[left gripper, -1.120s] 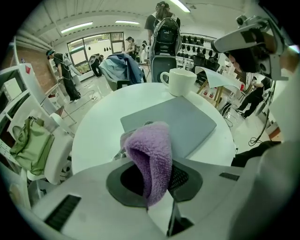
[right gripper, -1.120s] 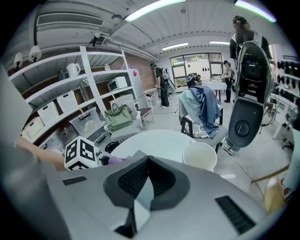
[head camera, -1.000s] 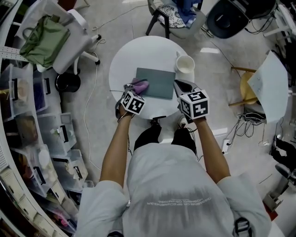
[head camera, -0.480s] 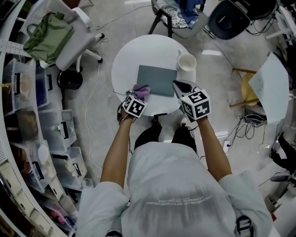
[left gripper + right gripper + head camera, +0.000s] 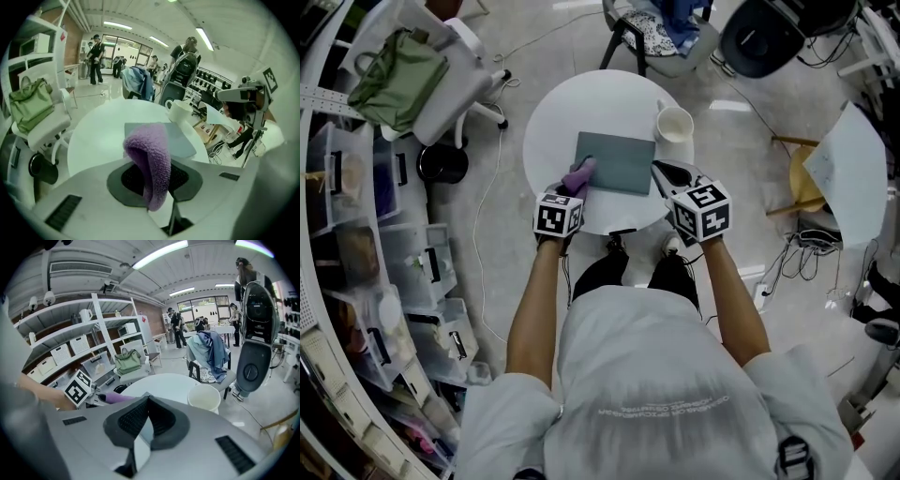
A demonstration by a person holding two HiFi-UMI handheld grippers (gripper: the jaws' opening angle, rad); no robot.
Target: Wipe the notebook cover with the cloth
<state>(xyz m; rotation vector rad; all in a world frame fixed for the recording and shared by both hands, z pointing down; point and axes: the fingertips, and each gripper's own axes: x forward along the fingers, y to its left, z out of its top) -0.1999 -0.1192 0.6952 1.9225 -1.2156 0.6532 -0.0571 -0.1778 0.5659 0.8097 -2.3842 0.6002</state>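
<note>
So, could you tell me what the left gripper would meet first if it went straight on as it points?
Probably the notebook: the left gripper, shut on the cloth, points across its near-left edge; height above it is unclear.

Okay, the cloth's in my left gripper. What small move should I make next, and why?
Probably sweep the left gripper rightward across the notebook. Its jaws are shut on the cloth, which sits at the notebook's left edge, most of the cover lies bare, and the right gripper seems to pin the right edge.
</note>
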